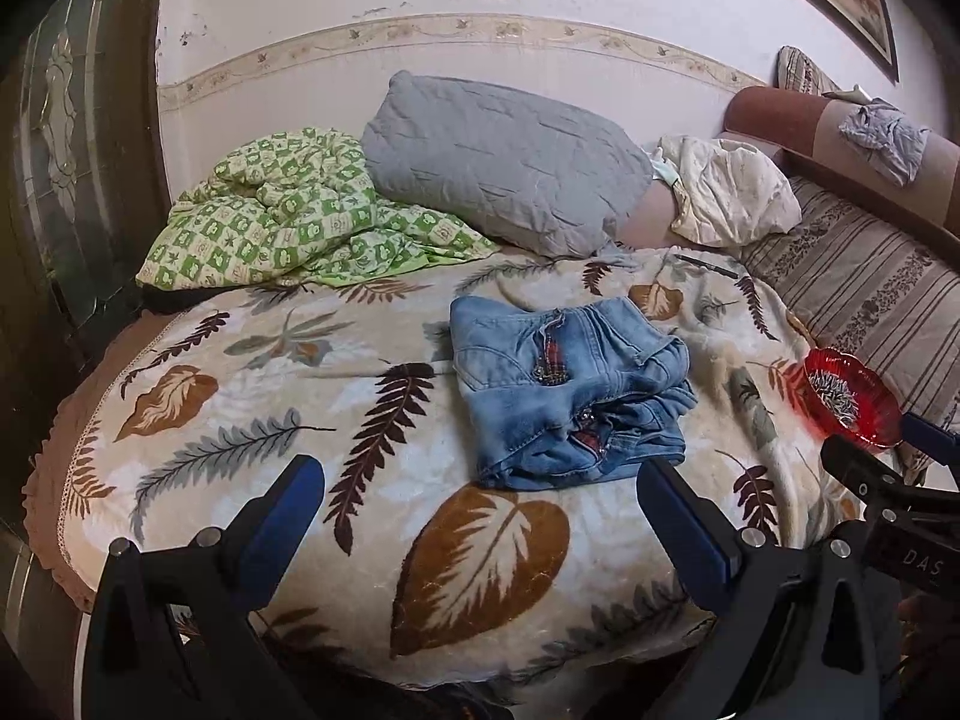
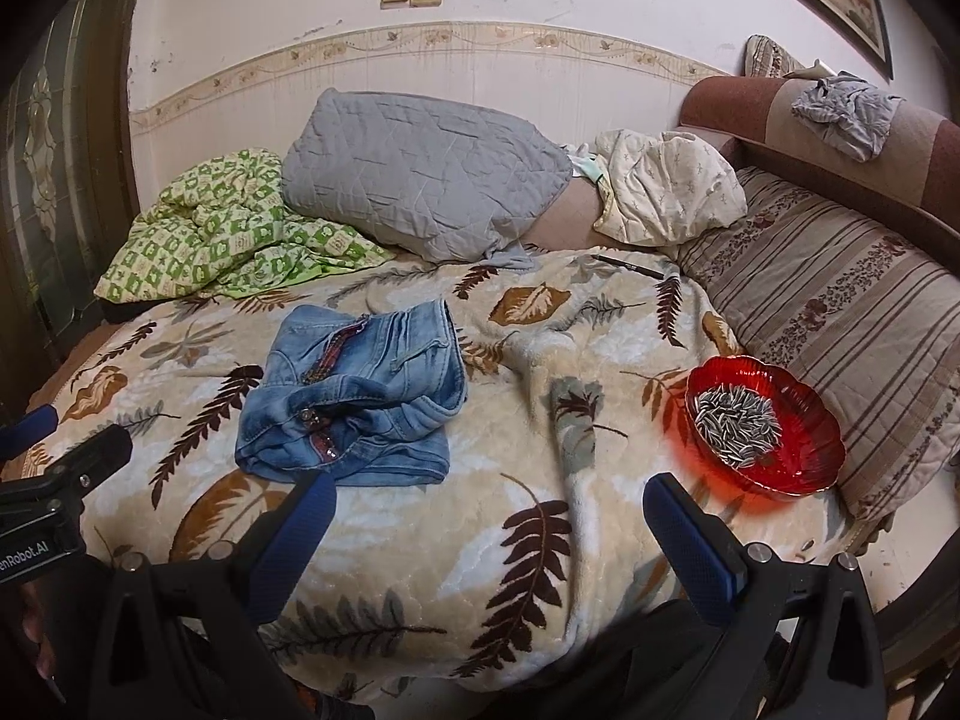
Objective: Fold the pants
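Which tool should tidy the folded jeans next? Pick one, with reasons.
Probably left. The left tool faces the jeans squarely, open and empty. The right tool sits off to their right, closer to the red seed bowl.

Folded jeans [image 1: 570, 390] — seemingly untouched — on blanket [image 1: 300, 420].

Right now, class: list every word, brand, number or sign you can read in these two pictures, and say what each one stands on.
"DAS", cut off by the picture edge: on the black body of the right gripper, seen from the left wrist view.
"enRobot.AI", its start cut off: on the black body of the left gripper, seen from the right wrist view.
Pen on the leaf blanket: any marking is too small to read.
Jeans: no readable label.
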